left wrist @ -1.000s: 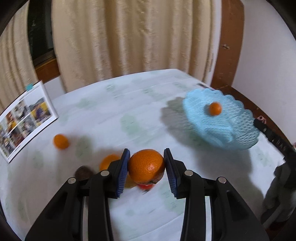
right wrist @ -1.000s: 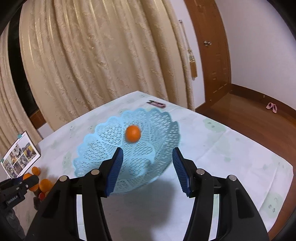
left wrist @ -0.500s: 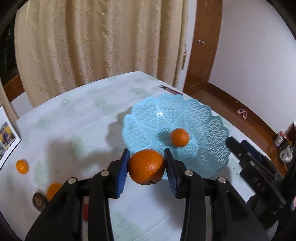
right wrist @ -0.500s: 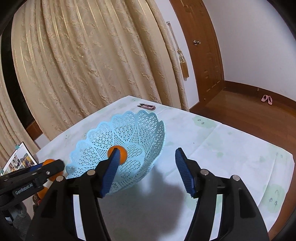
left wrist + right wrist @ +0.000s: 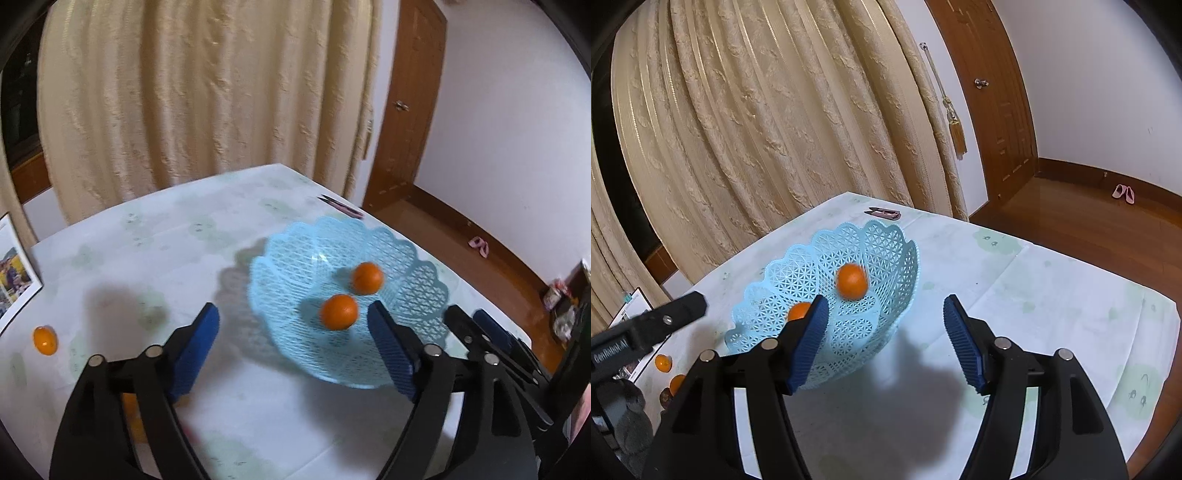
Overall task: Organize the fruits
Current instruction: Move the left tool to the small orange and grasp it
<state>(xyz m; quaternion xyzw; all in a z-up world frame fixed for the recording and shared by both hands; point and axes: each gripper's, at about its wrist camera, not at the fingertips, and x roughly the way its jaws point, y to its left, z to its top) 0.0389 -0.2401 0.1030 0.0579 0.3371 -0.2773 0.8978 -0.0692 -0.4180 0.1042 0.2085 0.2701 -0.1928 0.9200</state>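
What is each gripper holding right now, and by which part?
Nothing. The left gripper has just been opening its jaws; the orange is free over the blue basket. The right gripper, also just opening, holds nothing.

2 oranges (image 5: pixel 339 312) sit inside the light blue lattice basket (image 5: pixel 413 354), which is tipped up on the surface; 1 small orange (image 5: pixel 45 340) lies off to the left.

L gripper (image 5: pixel 293 334) jaws just opened wide, nothing btwn pads. Two oranges in blue basket (image 5: pixel 417 339): nearer orange (image 5: pixel 339 312) blurred, farther orange (image 5: pixel 366 277) just behind it. Small orange (image 5: pixel 45 340) on table (image 5: pixel 147 251) far left; R gripper (image 5: pixel 480 332) at basket's right edge.
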